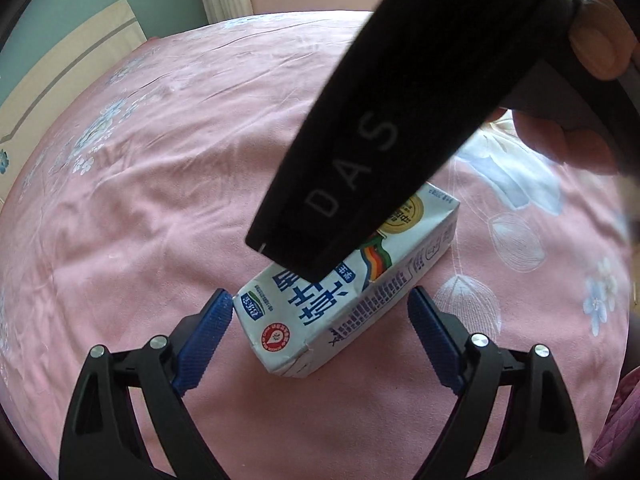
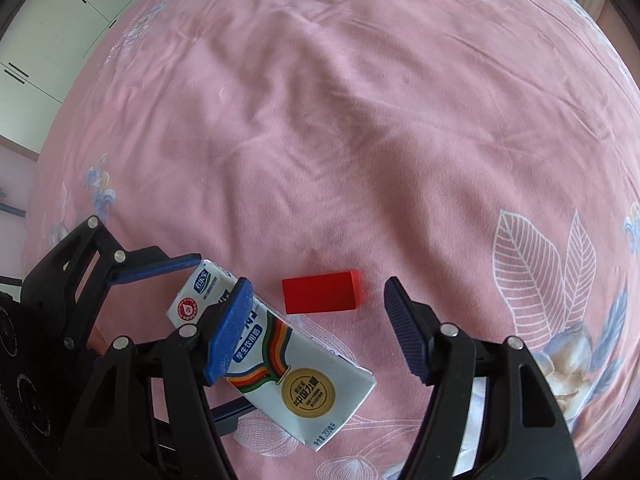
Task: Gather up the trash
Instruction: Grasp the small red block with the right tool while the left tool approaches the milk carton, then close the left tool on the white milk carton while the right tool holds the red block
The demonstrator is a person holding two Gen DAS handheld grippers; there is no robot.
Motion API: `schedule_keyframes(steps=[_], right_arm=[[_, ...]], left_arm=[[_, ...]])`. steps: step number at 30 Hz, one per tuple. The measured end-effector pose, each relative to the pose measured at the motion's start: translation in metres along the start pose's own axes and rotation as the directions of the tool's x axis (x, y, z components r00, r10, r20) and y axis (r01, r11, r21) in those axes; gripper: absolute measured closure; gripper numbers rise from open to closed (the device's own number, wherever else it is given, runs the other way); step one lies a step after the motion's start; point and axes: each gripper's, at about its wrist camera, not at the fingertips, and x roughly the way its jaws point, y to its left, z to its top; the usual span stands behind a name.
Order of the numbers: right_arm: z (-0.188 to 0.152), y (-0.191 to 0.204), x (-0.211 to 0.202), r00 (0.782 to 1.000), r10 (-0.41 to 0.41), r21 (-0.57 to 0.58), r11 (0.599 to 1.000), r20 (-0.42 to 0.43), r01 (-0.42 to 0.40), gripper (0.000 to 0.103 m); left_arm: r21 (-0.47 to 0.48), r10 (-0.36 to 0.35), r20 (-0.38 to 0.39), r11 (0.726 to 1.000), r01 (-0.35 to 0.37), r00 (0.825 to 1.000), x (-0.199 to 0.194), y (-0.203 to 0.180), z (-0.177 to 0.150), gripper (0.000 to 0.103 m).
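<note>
Left wrist view: the left gripper [image 1: 320, 312] stands open astride the milk carton [image 1: 344, 292] lying on the pink bedsheet [image 1: 140, 200], its long axis toward 1 o'clock; the open right gripper [image 2: 316, 320] faces the red block [image 2: 320, 293] at 12 o'clock

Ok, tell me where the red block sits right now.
The red block shows only in the right wrist view, lying on the pink bedspread between the open fingers of the right gripper, just beyond the milk carton.
</note>
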Motion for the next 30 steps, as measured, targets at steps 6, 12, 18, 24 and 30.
schedule_keyframes(steps=[6,12,18,24,30], right_arm=[[0.012,-0.001,0.01,1.0,0.004,0.063,0.998,0.003,-0.004,0.035],[0.009,-0.004,0.025,0.997,-0.066,0.06,0.996,-0.028,0.068,0.035],[-0.002,0.009,0.025,0.994,-0.111,-0.023,0.994,-0.004,0.111,0.036],[0.001,0.007,0.025,0.994,-0.107,-0.014,0.994,0.018,0.108,0.061],[0.009,0.0,0.024,0.992,-0.118,-0.005,0.993,0.032,0.118,0.061]], left_arm=[[-0.009,0.024,-0.036,1.0,-0.024,0.999,0.011,0.001,0.006,0.013],[0.0,-0.039,-0.07,0.999,0.039,0.997,0.026,-0.009,0.005,0.013],[-0.049,-0.081,-0.032,0.996,0.08,0.996,0.018,-0.005,0.006,0.012],[-0.048,-0.065,0.032,0.997,0.067,0.997,0.014,-0.013,0.01,0.012],[-0.046,-0.119,0.05,0.992,0.121,0.992,0.022,-0.019,0.018,0.013]])
